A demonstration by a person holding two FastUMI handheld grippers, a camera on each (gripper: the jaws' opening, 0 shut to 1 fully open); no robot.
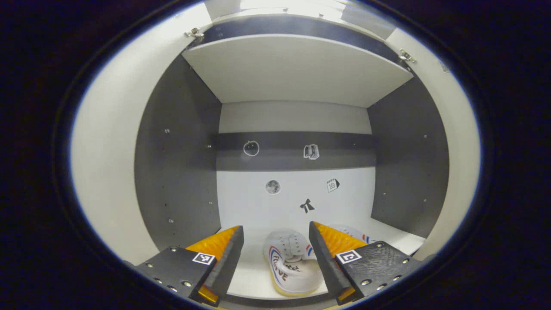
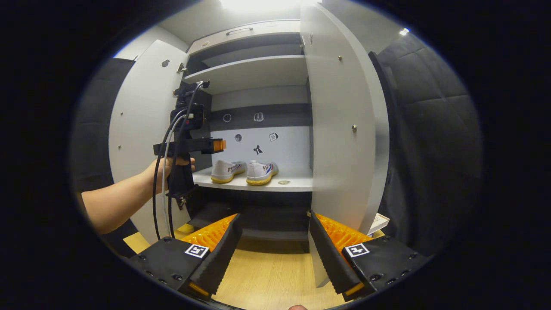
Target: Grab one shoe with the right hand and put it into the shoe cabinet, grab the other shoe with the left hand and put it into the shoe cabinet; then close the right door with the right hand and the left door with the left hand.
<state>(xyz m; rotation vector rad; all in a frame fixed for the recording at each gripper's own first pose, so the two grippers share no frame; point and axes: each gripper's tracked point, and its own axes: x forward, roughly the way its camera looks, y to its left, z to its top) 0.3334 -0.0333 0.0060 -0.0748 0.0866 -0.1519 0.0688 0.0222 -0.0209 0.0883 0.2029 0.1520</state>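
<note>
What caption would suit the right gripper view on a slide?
Both white sneakers sit on the open shoe cabinet's shelf as the left gripper hovers nearby and the open right gripper faces it.

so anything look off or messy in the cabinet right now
Nothing stands out. Both shoes sit upright side by side on the shelf, both doors are open, and each gripper, left and right, is open and empty.
</note>
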